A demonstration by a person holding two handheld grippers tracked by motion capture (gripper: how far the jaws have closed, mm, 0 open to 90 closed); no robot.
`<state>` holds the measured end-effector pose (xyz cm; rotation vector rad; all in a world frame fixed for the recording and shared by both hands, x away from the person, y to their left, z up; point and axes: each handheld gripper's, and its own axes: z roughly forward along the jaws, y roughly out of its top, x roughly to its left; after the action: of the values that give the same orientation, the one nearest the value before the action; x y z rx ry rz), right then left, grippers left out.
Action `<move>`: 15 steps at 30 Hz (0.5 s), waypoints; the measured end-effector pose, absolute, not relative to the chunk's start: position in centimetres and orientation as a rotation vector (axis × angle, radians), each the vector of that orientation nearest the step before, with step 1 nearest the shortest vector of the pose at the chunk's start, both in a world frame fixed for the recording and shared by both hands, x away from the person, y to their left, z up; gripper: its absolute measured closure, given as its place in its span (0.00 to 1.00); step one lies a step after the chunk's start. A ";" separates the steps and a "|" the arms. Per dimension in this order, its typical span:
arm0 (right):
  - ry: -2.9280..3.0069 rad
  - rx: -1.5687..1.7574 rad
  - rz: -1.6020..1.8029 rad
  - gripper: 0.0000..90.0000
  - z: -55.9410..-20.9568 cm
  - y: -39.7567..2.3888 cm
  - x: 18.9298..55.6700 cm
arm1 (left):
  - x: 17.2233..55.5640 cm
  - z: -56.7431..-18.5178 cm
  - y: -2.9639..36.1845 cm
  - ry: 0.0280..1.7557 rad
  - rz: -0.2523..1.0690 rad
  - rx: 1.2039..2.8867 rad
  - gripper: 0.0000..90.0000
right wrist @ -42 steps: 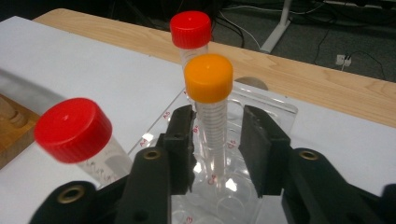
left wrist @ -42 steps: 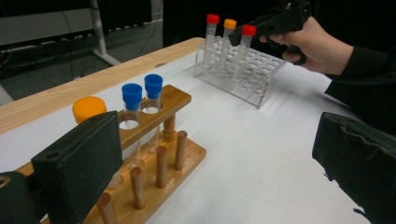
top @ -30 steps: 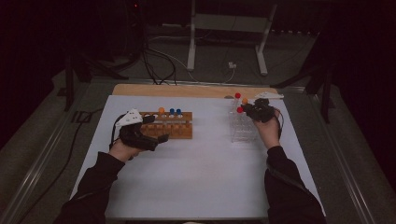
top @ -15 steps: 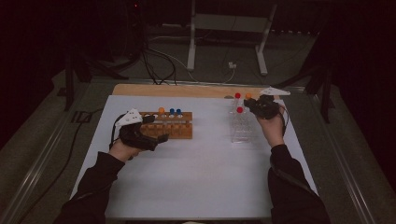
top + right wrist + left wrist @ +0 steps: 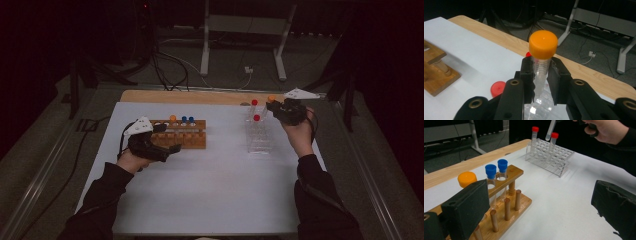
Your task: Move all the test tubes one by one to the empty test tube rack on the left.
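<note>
My right gripper (image 5: 278, 107) (image 5: 541, 65) is shut on a clear tube with an orange cap (image 5: 271, 99) (image 5: 543, 44). It holds the tube upright in the air above the far right of the clear plastic rack (image 5: 260, 140) (image 5: 554, 157). Two red-capped tubes (image 5: 254, 103) (image 5: 535, 130) stand in that rack. The wooden rack (image 5: 186, 136) (image 5: 511, 202) holds two blue-capped tubes (image 5: 496, 168) and an orange-capped one (image 5: 467, 178). My left gripper (image 5: 167, 138) (image 5: 536, 215) rests open at the wooden rack's near left, nothing between its pads (image 5: 467, 205).
A white sheet (image 5: 210, 185) covers the table, with a wooden strip (image 5: 190, 96) along its far edge. Beyond the table are a metal stand (image 5: 245, 30) and cables (image 5: 170, 65) on the floor.
My right gripper has risen with the orange-capped tube, lifting it higher above the clear rack and slightly to the right. The left gripper has stayed in place.
</note>
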<state>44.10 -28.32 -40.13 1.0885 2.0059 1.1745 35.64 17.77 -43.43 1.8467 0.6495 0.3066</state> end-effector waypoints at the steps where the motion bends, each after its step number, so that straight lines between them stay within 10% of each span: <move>1: 2.006 1.087 1.172 0.83 -40.0 -28.4 43.8 | 35.6 -43.4 17.8 0.649 0.306 1.848 0.03; 15: 2.080 1.069 1.224 0.83 -39.4 -28.0 38.7 | 35.5 -43.3 17.4 0.637 0.294 1.855 0.03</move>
<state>38.75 -27.98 -39.42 1.0687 2.0801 1.2245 35.47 17.39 -43.26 1.8552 0.6369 0.2940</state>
